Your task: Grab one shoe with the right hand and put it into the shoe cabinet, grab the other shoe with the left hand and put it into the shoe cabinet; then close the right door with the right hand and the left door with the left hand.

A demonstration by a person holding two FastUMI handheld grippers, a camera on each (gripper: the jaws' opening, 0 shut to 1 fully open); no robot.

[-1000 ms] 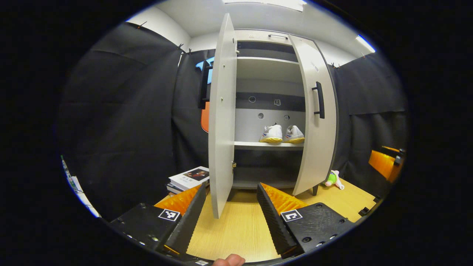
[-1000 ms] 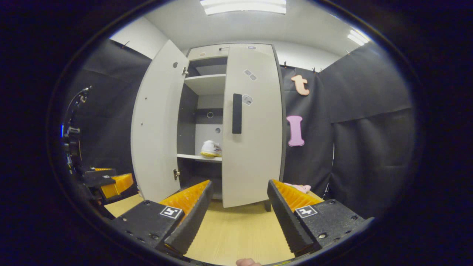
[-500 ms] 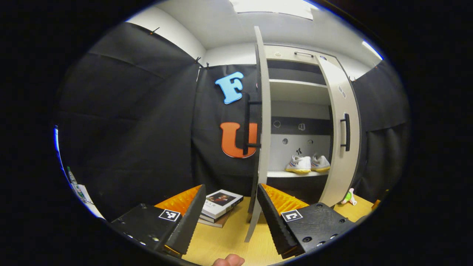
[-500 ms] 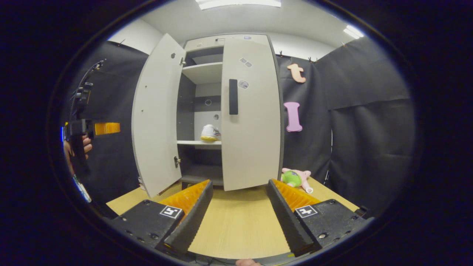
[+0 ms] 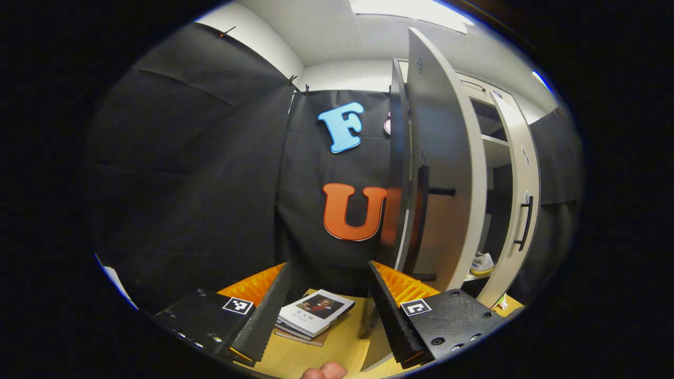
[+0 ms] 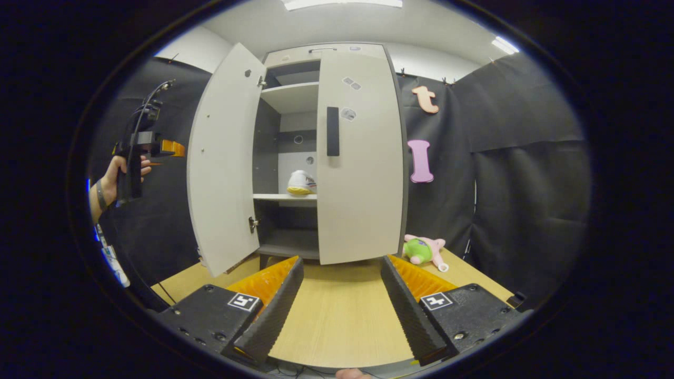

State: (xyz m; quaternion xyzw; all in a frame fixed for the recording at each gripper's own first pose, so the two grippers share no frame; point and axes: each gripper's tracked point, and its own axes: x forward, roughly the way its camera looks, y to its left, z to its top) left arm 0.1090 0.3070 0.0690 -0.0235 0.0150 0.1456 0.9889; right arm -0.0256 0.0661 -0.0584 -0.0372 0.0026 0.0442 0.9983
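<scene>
**A:** Left gripper view first? Where's everything sitting relative to the claw?

**B:** Left gripper (image 5: 326,310) spread wide, nothing between the fingers. Left door (image 5: 442,173) swung open dead ahead and just right of the right finger, outer face and its black handle (image 5: 421,221) toward the claw. Probably parked on the outside of the door so a push swings it shut. Stack of books (image 5: 314,315) on the table (image 5: 337,352) showing in the gap between the fingers. One shoe (image 5: 482,262) peeking out on the shelf, ahead and well to the right, past the door edge.

**A:** And the right gripper view?

**B:** Right gripper (image 6: 342,305) also wide open, holding nothing, hanging back from the shoe cabinet (image 6: 305,158) over bare tabletop. Right door (image 6: 360,158) straight ahead, looks shut or near enough, hard to call. Left door ahead-left, wide open. Shoe on the middle shelf, up ahead just above the left finger. Far off left, a hand (image 6: 113,179) holding the left gripper up behind the open door. Plush toy (image 6: 424,250) just beyond the right finger, beside the cabinet.

**A:** So what's left?

**B:** Guessing just the left door.
</scene>
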